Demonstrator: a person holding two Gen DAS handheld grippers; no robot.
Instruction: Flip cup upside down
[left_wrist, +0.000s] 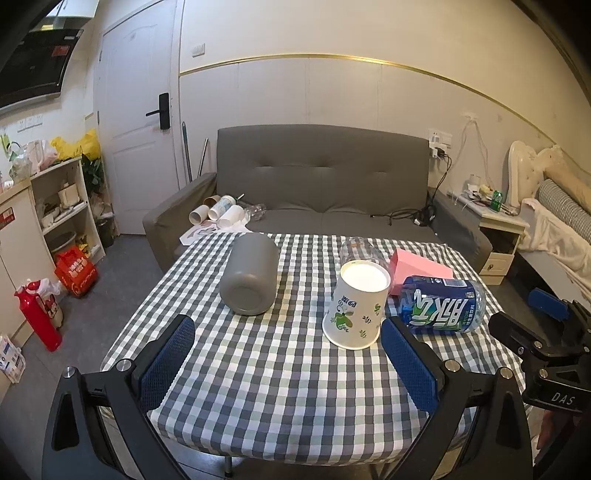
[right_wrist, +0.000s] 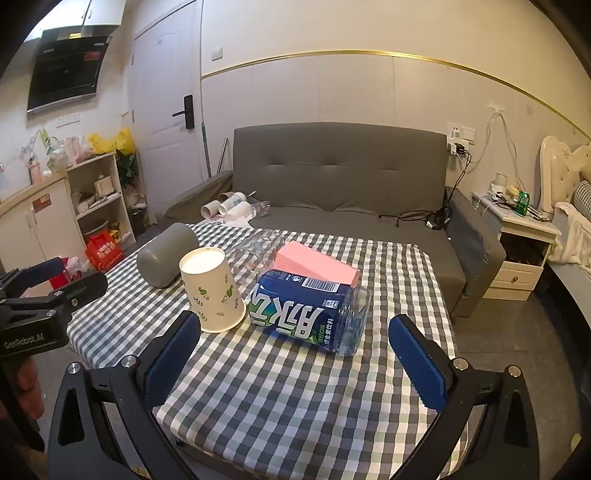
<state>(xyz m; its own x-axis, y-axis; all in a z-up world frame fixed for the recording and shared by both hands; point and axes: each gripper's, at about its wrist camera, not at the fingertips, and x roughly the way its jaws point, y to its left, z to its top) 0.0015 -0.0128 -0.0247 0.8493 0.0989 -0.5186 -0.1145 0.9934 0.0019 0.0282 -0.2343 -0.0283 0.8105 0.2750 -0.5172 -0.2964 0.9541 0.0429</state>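
A white paper cup with green leaf print (left_wrist: 356, 306) stands upside down on the checked tablecloth (left_wrist: 258, 369), its base up and its wide rim on the cloth. It also shows in the right wrist view (right_wrist: 212, 290). My left gripper (left_wrist: 288, 354) is open and empty, just in front of the cup, which sits near its right finger. My right gripper (right_wrist: 295, 350) is open and empty near the table's front edge, with the cup just beyond its left finger.
A grey cup (left_wrist: 249, 278) lies on its side at the left. A blue-labelled plastic bottle (right_wrist: 308, 310) lies on its side beside the paper cup, with a pink box (right_wrist: 316, 264) and a clear container (left_wrist: 360, 251) behind. A grey sofa (left_wrist: 325, 184) stands beyond the table.
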